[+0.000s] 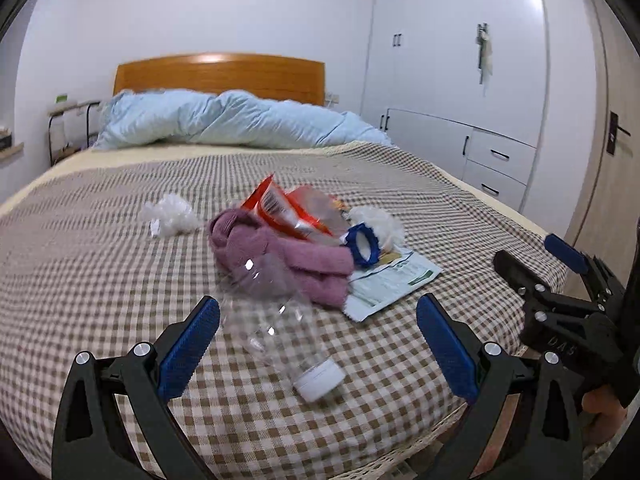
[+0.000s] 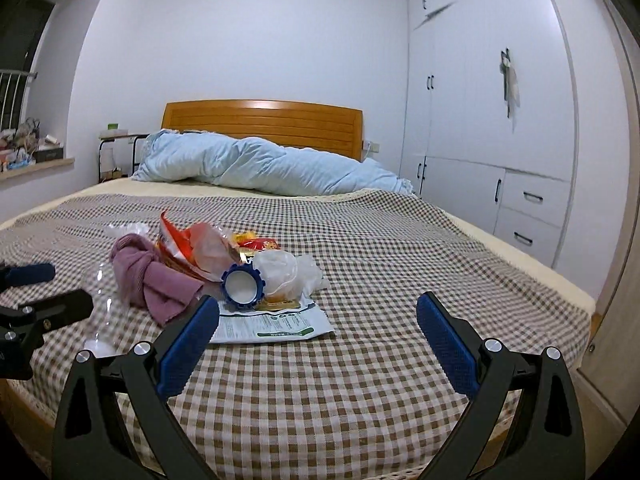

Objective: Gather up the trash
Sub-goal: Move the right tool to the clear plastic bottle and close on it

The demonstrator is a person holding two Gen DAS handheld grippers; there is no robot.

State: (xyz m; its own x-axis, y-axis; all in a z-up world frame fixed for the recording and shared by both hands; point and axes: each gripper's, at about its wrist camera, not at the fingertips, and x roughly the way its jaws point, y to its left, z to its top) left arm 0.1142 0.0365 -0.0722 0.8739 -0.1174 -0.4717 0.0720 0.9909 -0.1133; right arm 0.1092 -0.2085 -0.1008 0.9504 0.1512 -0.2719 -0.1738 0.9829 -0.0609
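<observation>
A clear plastic bottle [image 1: 276, 320] with a white cap lies on the checked bedspread [image 1: 80, 280], between the wide-open fingers of my left gripper [image 1: 318, 344]. Behind it sit a purple cloth [image 1: 296, 260], a red snack wrapper [image 1: 288, 212], a blue cap [image 1: 362, 246], crumpled white plastic [image 1: 172, 216] and a flat green-printed packet [image 1: 392, 280]. My right gripper [image 2: 318, 344] is open and holds nothing, a short way before the packet [image 2: 276, 322] and blue cap [image 2: 242, 284]. The right gripper also shows at the left wrist view's right edge [image 1: 560, 276].
A light blue duvet [image 2: 260, 164] is bunched by the wooden headboard [image 2: 260, 120]. White wardrobes and drawers [image 2: 500, 140] line the right wall. A bedside stand [image 2: 116, 152] and a cluttered sill [image 2: 32, 152] sit to the left. The bed's near edge is just under the grippers.
</observation>
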